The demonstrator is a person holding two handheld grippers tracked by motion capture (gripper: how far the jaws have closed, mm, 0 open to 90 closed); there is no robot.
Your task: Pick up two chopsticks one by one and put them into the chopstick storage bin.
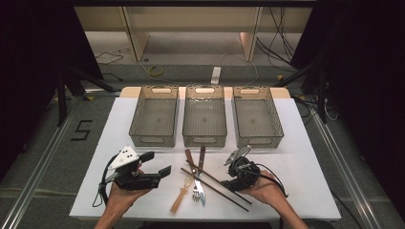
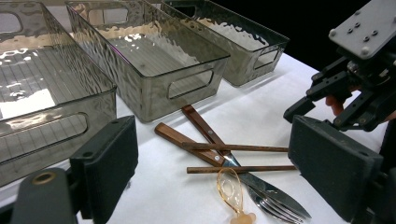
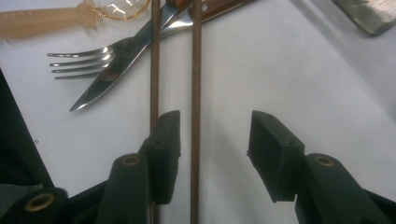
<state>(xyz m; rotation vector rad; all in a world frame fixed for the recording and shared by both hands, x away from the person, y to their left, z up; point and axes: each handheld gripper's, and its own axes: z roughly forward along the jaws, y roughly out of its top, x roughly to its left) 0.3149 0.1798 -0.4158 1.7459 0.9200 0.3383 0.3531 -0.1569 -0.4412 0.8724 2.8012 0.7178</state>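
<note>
White table (image 1: 296, 143) with 3 bins at the back. High view: I see 2 chopsticks (image 1: 215, 183) lying diagonally, ends toward my right gripper (image 1: 232, 157). Left gripper view: left gripper (image 2: 210, 168) wide, empty. Right gripper view: half-spread jaws, 1 chopstick (image 3: 196, 70) between them, lengthwise, unpinched; the other under the left jaw.

Overhead view; two close gripper-mounted views

Bright white table, black surroundings

Overhead light whitens the tabletop (image 1: 305, 143) and sparks rippled glare on the bins (image 2: 154, 60) (upper left of the left gripper view); the right gripper view is soft, its lower-edge jaws blurred.
</note>
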